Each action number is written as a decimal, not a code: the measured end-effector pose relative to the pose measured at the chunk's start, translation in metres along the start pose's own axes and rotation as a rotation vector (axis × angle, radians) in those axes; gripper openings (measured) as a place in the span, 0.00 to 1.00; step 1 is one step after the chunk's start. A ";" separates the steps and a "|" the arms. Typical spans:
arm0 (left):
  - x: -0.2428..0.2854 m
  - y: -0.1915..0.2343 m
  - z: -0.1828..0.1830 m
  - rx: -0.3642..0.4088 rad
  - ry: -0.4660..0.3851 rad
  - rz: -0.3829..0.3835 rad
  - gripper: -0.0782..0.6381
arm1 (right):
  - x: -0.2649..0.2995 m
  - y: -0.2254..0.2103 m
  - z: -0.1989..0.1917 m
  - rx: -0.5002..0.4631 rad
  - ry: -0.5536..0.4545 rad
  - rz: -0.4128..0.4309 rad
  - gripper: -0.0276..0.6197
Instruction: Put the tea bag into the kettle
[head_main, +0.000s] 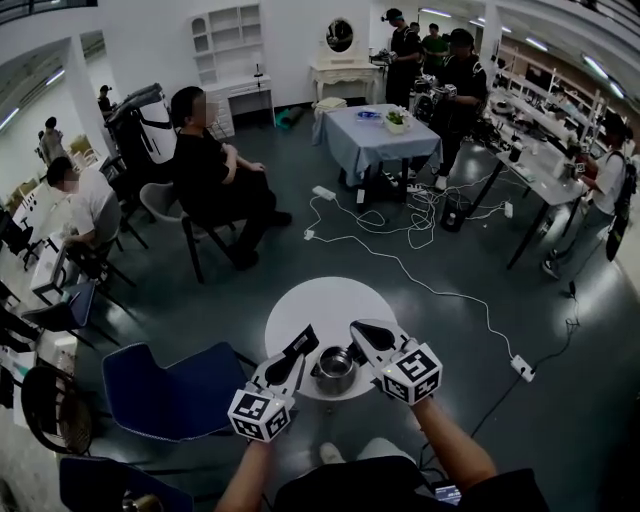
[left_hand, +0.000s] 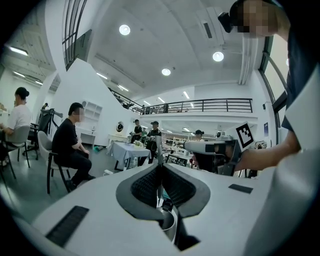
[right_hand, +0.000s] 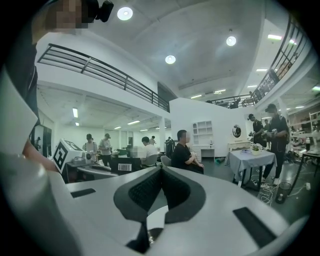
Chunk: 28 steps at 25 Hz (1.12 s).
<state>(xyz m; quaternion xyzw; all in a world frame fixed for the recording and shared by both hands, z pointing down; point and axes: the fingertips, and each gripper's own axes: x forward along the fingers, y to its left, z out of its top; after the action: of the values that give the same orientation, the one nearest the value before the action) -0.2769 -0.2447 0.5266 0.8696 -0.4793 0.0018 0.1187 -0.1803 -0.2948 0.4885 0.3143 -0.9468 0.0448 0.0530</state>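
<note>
Room: large hall with a dark floor; a seated person is well beyond the kettle.

Head view: steel kettle stands on a round white table. Left gripper is just left of the kettle, right gripper just right of it.

Left gripper view: jaws pressed together on a thin flat strip, apparently the tea bag, held above the kettle, whose rim shows below.

Right gripper view: jaws closed tip to tip with nothing between them; the kettle's rim lies beneath.
</note>
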 end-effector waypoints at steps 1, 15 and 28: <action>0.001 0.000 -0.001 -0.001 0.003 -0.004 0.15 | 0.000 -0.001 0.001 -0.002 0.000 -0.003 0.07; 0.028 -0.027 -0.019 0.111 0.090 -0.015 0.15 | -0.027 -0.030 0.010 -0.022 -0.012 -0.011 0.07; 0.074 -0.055 -0.039 0.240 0.190 -0.017 0.15 | -0.042 -0.078 0.012 -0.030 -0.006 0.028 0.07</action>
<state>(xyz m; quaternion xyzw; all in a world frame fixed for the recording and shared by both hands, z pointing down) -0.1865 -0.2698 0.5622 0.8774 -0.4551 0.1402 0.0587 -0.1009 -0.3333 0.4747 0.3002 -0.9518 0.0304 0.0543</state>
